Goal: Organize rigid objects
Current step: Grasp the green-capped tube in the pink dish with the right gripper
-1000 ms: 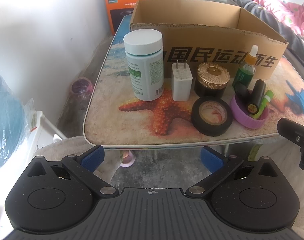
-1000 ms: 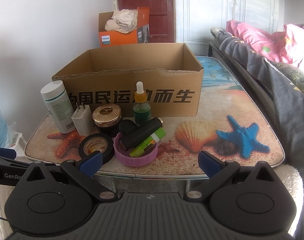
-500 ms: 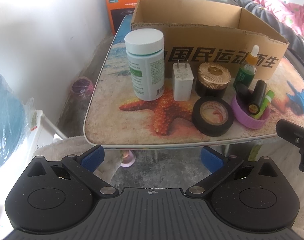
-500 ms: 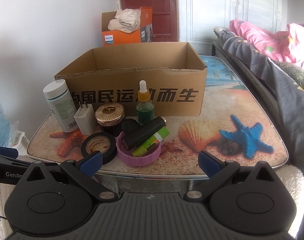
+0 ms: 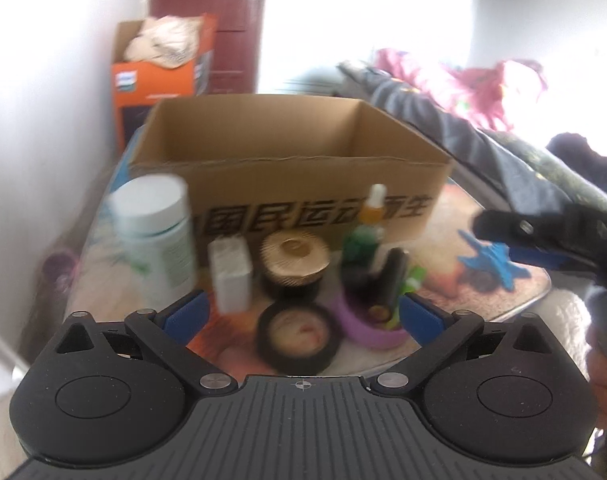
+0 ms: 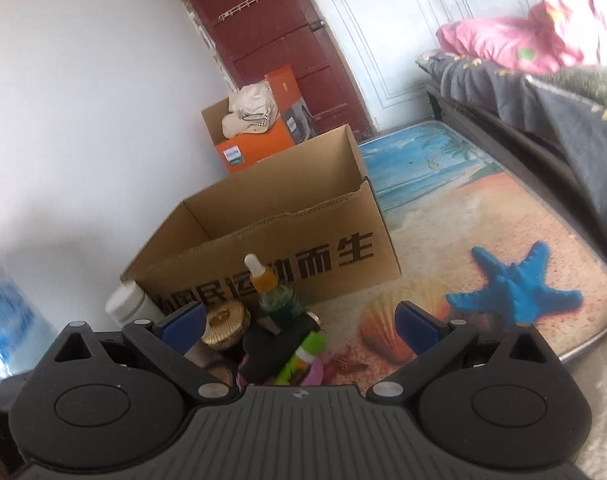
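On the table [image 6: 483,216] stand one open cardboard box [image 5: 287,168] at the far side and, in front of it, a row of small things: one white-capped bottle [image 5: 155,232] at the left, one white charger plug [image 5: 229,276], one black jar with a gold lid [image 5: 293,266], one green dropper bottle [image 5: 363,236], one roll of black tape [image 5: 297,338] nearest the edge, and one purple cap [image 5: 369,330] holding a black tube [image 5: 391,280] and a green tube [image 5: 411,280]. The left gripper [image 5: 301,312] has its two blue-tipped fingers spread wide apart and holds nothing; the tape roll and purple cap lie between the fingertips in its view, just beyond them. The right gripper [image 6: 299,322] is likewise spread wide and holds nothing, low over the near edge, with the dropper bottle and the tubes straight ahead between its tips. The left view is blurred, so labels cannot be read. In the right view the tape roll is hidden behind the gripper body, and the white-capped bottle is partly cut off by the left finger. The right gripper shows at the right edge of the left view, dark and blurred.
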